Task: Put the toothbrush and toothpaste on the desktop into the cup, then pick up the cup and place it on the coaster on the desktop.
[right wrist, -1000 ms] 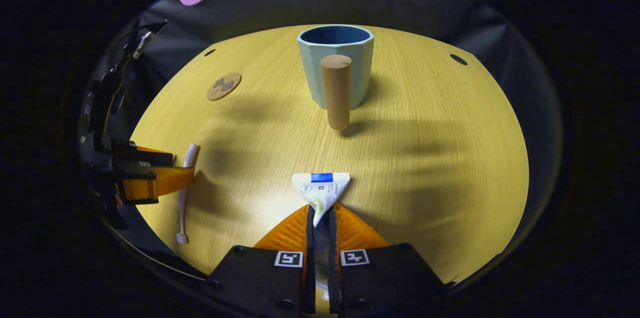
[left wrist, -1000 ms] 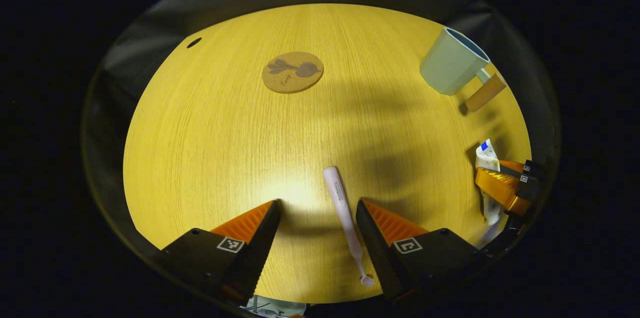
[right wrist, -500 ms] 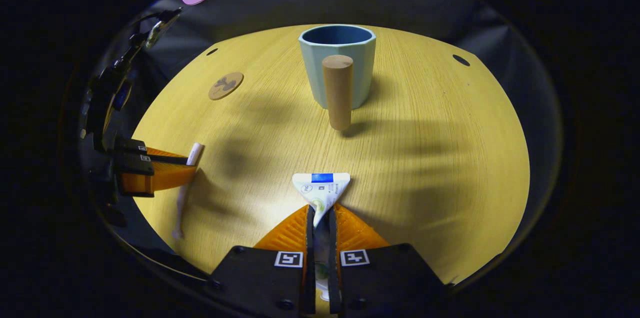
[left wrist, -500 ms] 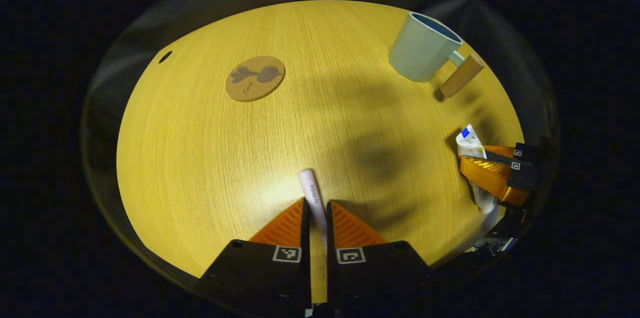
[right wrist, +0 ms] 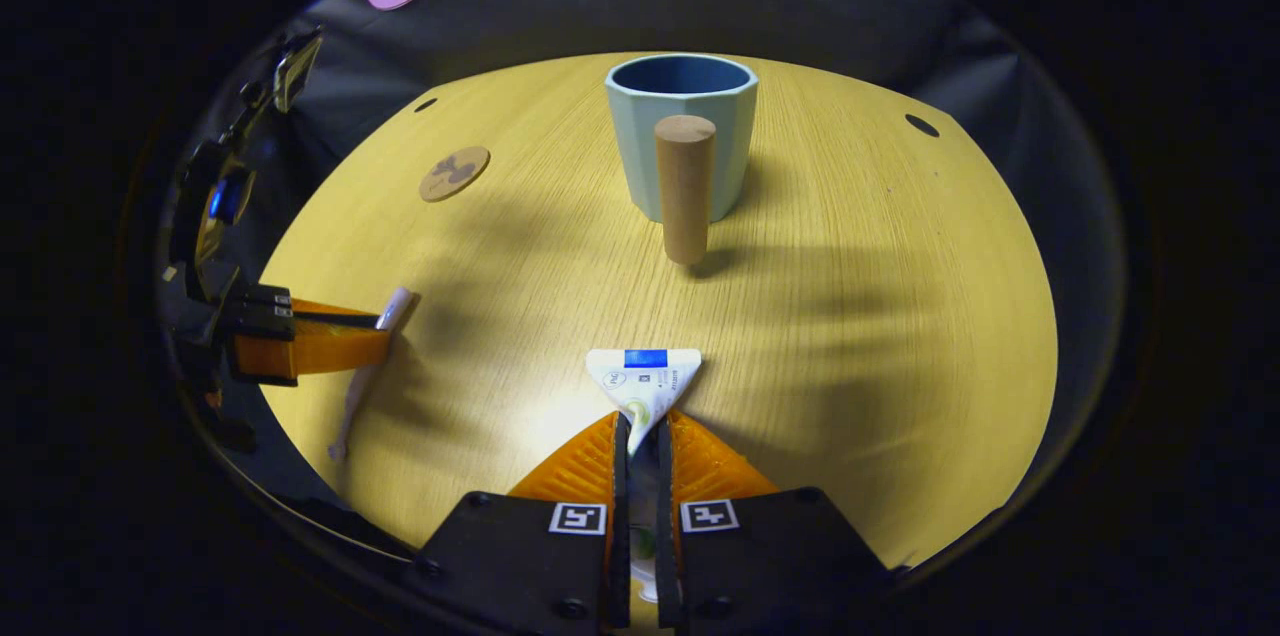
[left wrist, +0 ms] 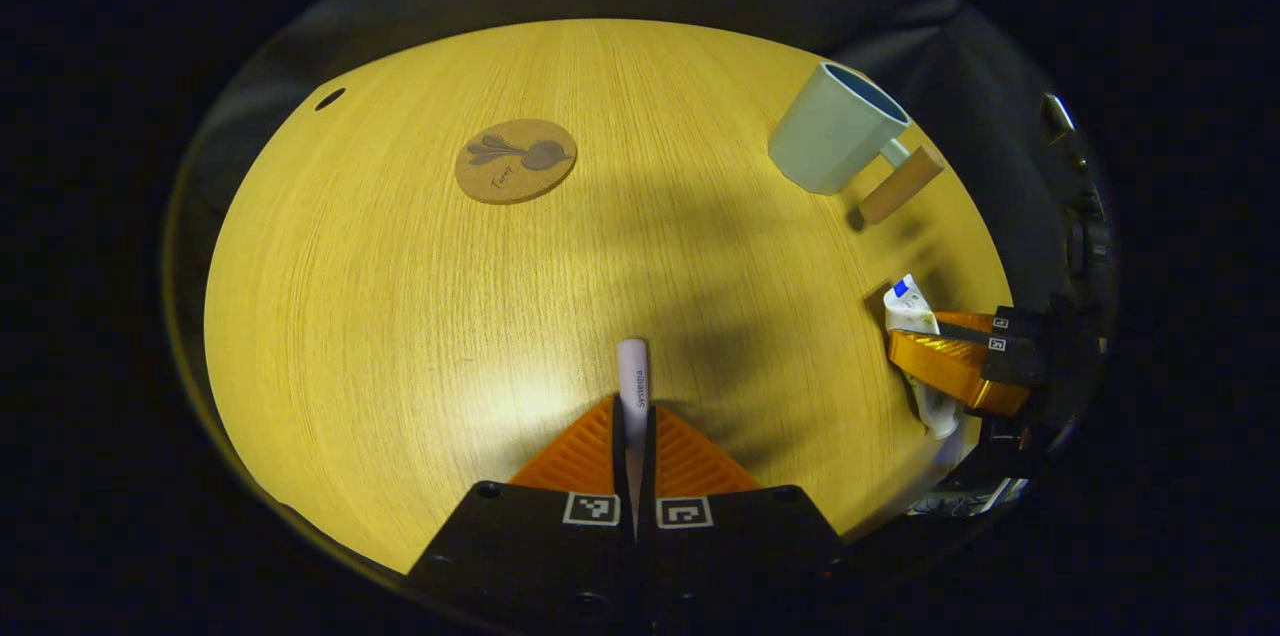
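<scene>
My left gripper is shut on the pale pink toothbrush, whose handle end sticks out ahead of the fingers over the wooden table. In the right gripper view that gripper holds the toothbrush at the table's left edge, head hanging toward the near side. My right gripper is shut on the white toothpaste tube, its crimped end pointing forward. The light blue cup with a wooden handle stands upright beyond it. The round cork coaster lies at the far left.
The round wooden table has small dark holes near its far rim. In the left gripper view the cup stands at the far right, and the right gripper with the toothpaste tube is near the right edge.
The left gripper shut on the toothbrush, which had lain between its open fingers, and lifted it a little. The right gripper stayed shut on the toothpaste tube, nearly still.
</scene>
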Available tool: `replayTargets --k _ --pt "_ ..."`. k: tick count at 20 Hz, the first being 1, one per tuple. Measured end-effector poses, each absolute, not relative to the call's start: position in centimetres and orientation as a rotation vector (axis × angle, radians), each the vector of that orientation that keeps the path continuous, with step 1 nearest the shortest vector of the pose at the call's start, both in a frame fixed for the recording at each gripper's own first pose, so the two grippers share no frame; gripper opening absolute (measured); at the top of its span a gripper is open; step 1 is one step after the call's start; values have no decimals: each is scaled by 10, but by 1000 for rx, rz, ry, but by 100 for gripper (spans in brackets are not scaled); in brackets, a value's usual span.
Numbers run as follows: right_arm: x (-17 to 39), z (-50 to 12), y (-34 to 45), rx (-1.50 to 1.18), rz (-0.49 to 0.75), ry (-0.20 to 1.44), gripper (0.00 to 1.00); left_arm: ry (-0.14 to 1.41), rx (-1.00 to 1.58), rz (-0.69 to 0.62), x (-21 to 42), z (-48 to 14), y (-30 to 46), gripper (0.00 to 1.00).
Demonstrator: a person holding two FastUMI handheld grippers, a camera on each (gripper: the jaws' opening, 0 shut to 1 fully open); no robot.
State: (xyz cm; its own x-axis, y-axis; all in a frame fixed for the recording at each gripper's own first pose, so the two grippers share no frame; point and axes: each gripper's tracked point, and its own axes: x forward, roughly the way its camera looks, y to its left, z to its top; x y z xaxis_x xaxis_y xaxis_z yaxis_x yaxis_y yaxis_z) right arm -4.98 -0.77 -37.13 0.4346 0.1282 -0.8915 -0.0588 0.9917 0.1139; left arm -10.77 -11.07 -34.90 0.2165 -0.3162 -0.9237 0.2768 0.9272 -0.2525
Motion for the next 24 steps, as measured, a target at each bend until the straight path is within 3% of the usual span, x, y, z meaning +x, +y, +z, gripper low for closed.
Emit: replayTargets --k 11,24 --pt "-34 -291 -5 152 123 877 12 1071 -34 -474 -95 -279 -113 0" --pt "65 -160 5 185 176 545 9 958 -43 -459 -70 -228 -107 0"
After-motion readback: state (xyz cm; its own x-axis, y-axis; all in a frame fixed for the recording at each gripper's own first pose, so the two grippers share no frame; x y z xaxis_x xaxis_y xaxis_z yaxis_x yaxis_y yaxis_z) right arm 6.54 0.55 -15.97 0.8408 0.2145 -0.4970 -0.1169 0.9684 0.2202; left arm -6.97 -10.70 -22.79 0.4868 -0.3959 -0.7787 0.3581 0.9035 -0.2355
